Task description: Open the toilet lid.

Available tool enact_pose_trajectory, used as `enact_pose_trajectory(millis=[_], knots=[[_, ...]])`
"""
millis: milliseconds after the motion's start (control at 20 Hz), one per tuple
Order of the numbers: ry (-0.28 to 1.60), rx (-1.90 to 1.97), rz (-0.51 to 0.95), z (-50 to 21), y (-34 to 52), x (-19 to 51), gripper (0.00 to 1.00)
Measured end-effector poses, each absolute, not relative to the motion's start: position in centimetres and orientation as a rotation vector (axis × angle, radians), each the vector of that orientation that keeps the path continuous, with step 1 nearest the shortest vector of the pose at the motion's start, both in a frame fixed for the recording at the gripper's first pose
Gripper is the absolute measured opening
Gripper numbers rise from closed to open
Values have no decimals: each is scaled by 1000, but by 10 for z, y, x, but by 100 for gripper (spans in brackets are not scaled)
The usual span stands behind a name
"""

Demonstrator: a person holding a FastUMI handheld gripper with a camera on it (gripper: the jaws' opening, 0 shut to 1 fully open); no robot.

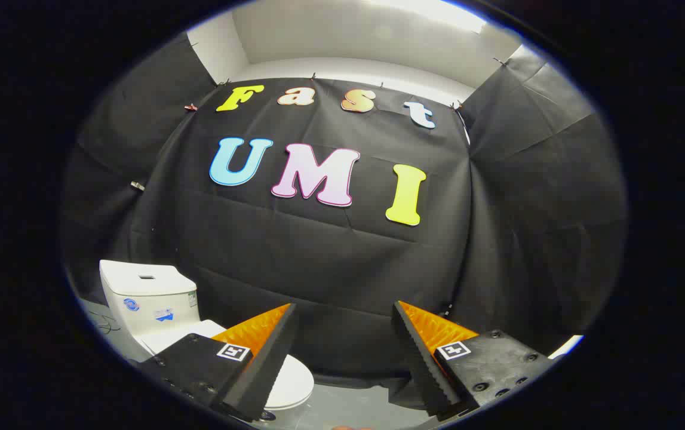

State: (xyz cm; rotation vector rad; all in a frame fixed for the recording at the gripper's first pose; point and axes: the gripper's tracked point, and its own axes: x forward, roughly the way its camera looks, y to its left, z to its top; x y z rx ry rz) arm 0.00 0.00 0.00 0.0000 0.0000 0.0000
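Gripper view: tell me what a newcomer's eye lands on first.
The open gripper stands out first, its two fingers spread wide with nothing between them. Next comes the white toilet beyond the left finger, against the black cloth wall; its lid lies down, partly hidden behind that finger.

My tool (345, 340) rides with its fingers spread wide, nothing between them, and open air runs ahead as far as the black cloth wall (318, 263). The toilet (157, 316) stands off to the left, its cistern (148, 298) close to that wall, and its closed lid (291, 379) reaches partly behind my left finger (so that side is blocked low down). Bare grey floor (354, 403) lies between and below the fingers, and the right side is hemmed only by cloth.
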Motion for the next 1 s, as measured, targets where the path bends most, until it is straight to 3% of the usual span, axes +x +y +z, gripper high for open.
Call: enact_pose_trajectory(millis=[1000], knots=[[50, 47, -26, -11, -6, 6, 97]])
